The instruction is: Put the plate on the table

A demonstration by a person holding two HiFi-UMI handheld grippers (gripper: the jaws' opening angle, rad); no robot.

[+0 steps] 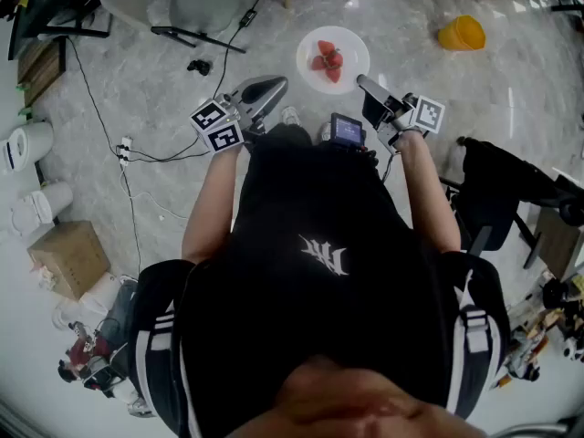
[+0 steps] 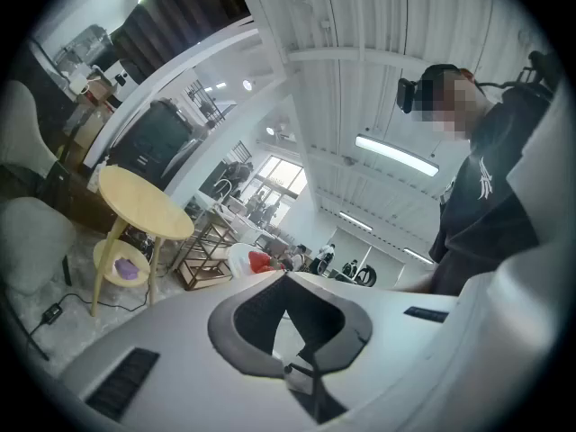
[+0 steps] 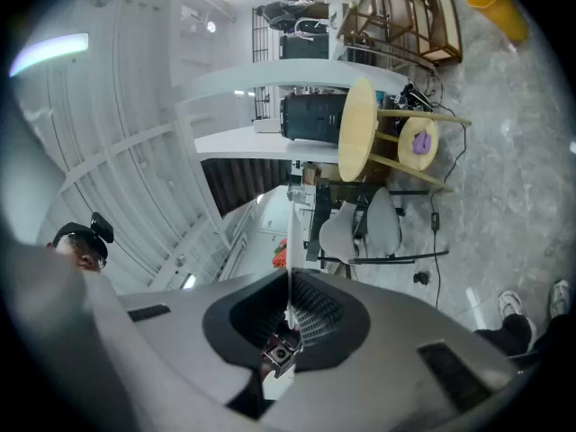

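At top centre, the right gripper (image 1: 362,82) pinches the round white plate (image 1: 354,51) by its rim, keeping the red fruit (image 1: 328,60) level. The left gripper (image 1: 281,84) seems closed and empty.

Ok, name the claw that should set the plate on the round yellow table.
Probably the right. The right claw is shut on the rim of the plate, seen edge-on between its jaws. The left claw is shut on nothing, with the plate beyond its tips.

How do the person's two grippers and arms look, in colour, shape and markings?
The left gripper and right gripper are pale grey and tapered, with dark pads. Each carries a cube of black-and-white square markers. The person wears a black short-sleeved top with white stripes at the shoulders.
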